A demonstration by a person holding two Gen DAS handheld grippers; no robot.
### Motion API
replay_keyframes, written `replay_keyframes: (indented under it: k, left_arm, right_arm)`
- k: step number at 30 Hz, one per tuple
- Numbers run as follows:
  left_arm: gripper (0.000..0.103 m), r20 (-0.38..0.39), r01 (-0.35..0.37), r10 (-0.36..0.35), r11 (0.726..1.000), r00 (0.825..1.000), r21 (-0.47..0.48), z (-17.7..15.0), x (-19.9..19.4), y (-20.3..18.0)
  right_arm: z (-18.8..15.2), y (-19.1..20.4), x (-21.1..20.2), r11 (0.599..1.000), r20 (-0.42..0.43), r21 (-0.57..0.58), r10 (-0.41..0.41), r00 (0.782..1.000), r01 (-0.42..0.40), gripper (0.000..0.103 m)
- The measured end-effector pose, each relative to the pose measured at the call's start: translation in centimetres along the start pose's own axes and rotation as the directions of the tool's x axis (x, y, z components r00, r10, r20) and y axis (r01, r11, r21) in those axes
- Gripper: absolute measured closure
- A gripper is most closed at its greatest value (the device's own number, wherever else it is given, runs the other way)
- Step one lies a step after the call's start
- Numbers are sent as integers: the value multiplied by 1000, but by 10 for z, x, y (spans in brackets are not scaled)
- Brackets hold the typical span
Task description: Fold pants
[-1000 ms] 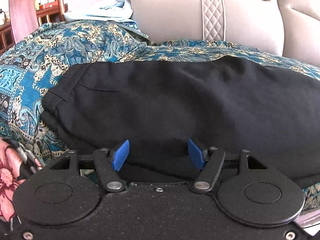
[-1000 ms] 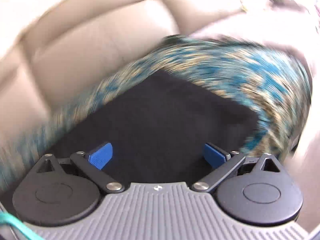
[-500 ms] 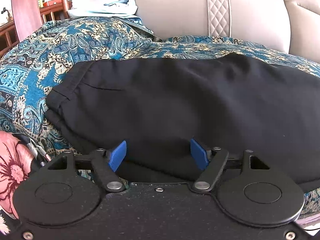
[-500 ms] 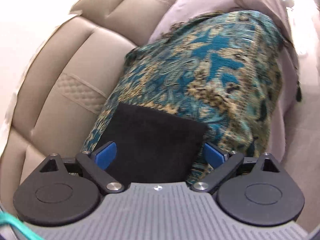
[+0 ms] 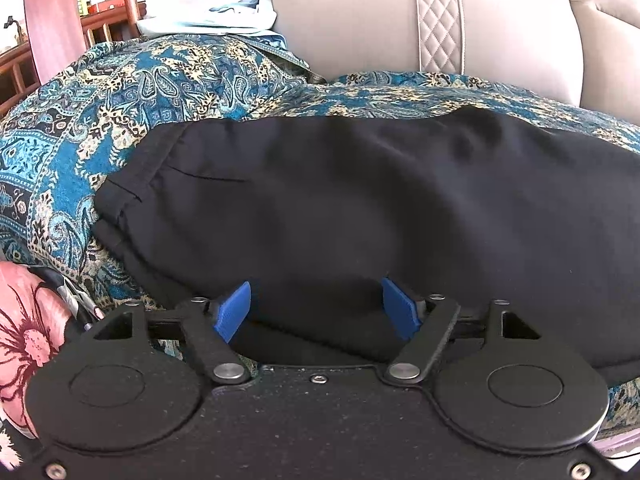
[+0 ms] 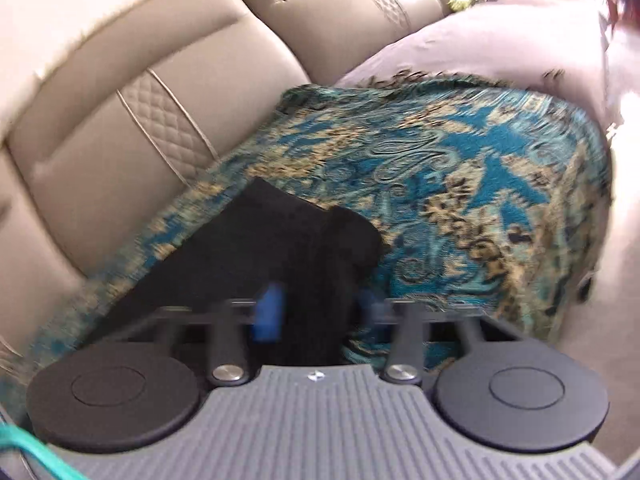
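Note:
Black pants (image 5: pixel 360 208) lie across a teal paisley throw (image 5: pixel 132 92) on a beige sofa. The waistband is at the left in the left wrist view. My left gripper (image 5: pixel 316 312) is open, its blue pads on either side of the near edge of the pants. In the right wrist view the leg end of the pants (image 6: pixel 280 248) is bunched and lifted off the throw (image 6: pixel 460 184). My right gripper (image 6: pixel 316 312) has closed in on that fabric, which fills the gap between its blue pads. This view is blurred.
The beige leather sofa back (image 5: pixel 440 28) rises behind the pants. Light blue folded clothes (image 5: pixel 224 16) lie at the far left by a wooden frame (image 5: pixel 56 28). A pink floral cloth (image 5: pixel 24 332) sits at the near left. The throw ends at a sofa arm (image 6: pixel 500 40).
My right gripper went from wide open over the leg end to closed on it, and the fabric bunched up. My left gripper stayed open at the near edge, with only slight camera drift.

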State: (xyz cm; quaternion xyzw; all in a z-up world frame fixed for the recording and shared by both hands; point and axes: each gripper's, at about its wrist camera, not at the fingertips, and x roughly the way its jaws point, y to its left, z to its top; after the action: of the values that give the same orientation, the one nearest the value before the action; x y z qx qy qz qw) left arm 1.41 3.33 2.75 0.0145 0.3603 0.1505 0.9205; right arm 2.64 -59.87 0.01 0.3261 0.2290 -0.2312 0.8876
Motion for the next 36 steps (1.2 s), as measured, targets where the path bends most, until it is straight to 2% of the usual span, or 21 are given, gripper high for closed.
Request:
replay_keyframes:
  k: [2,3,4,6,7,8,9,10,13,16,19,21,23,25,27,29,31,33,34,35,36]
  left_arm:
    - [30,1,0,0,1000,1000,-3,0,0,0]
    - [30,1,-1,1,1000,1000,-6,-1,0,1]
    - [29,1,-1,1,1000,1000,-9,-1,0,1]
    - [29,2,-1,1,1000,1000,-9,-1,0,1]
    - [29,3,-1,1,1000,1000,-9,0,0,1]
    - [29,1,1,-1,1000,1000,-11,0,0,1]
    - [29,0,3,-3,1000,1000,-17,0,0,1]
    - [29,-1,4,-4,1000,1000,-24,0,1,2]
    - [28,-2,9,-10,999,1000,-46,-1,1,4]
    - [28,-2,8,-8,998,1000,-60,-1,0,4]
    - [28,-2,9,-9,997,1000,-72,-1,0,4]
    - [28,-5,9,-10,996,1000,-84,-1,0,4]
    - [28,-11,7,-8,995,1000,-102,-1,1,4]
    - [28,-19,4,-6,992,1000,-123,0,1,4]
    - [28,-21,2,-5,992,1000,-128,0,1,5]
    - [28,-22,6,-9,992,1000,-127,0,1,6]
    - [28,-28,16,-20,992,999,-127,1,1,9]
    - [28,-32,27,-32,991,999,-133,3,0,12]
    - [28,-33,30,-35,990,999,-136,4,-1,14]
    - [28,-33,32,-37,990,999,-139,4,-1,16]
    - [28,-31,36,-40,989,999,-142,4,-2,18]
  right_arm:
    - [-6,6,-3,1000,-16,-20,17,1000,-17,79]
    - [-8,10,-3,999,-9,-44,9,1000,-9,64]
    - [-9,12,0,998,5,-57,-18,1000,18,58]
    - [-7,12,5,999,28,-38,-19,999,20,55]
    - [-5,12,7,1000,37,-16,-22,999,23,56]
    - [-4,13,10,1000,42,-1,-28,999,28,76]
    - [-3,15,11,999,43,-1,-40,998,40,83]
    - [-2,19,12,998,37,-9,-57,998,58,95]
    - [2,31,16,1000,-9,-2,10,1000,-10,96]
    - [-1,60,14,997,-15,-55,62,998,-63,96]
    - [-14,105,11,979,-52,-112,164,985,-169,96]
    - [-34,150,7,949,-97,-194,232,968,-247,96]
    - [-64,198,0,894,-164,-289,307,938,-343,96]
    - [-103,244,-13,800,-263,-375,393,881,-469,96]
    - [-148,285,-31,669,-377,-464,445,813,-581,96]
    - [-195,313,-52,521,-466,-553,453,760,-650,96]
    - [-234,330,-76,364,-517,-635,455,725,-681,96]
    - [-259,335,-97,238,-539,-688,464,703,-686,90]
    - [-266,335,-105,191,-554,-696,470,687,-692,68]
    - [-270,333,-110,161,-569,-693,478,669,-703,54]
    - [-271,331,-113,134,-597,-672,484,640,-728,51]
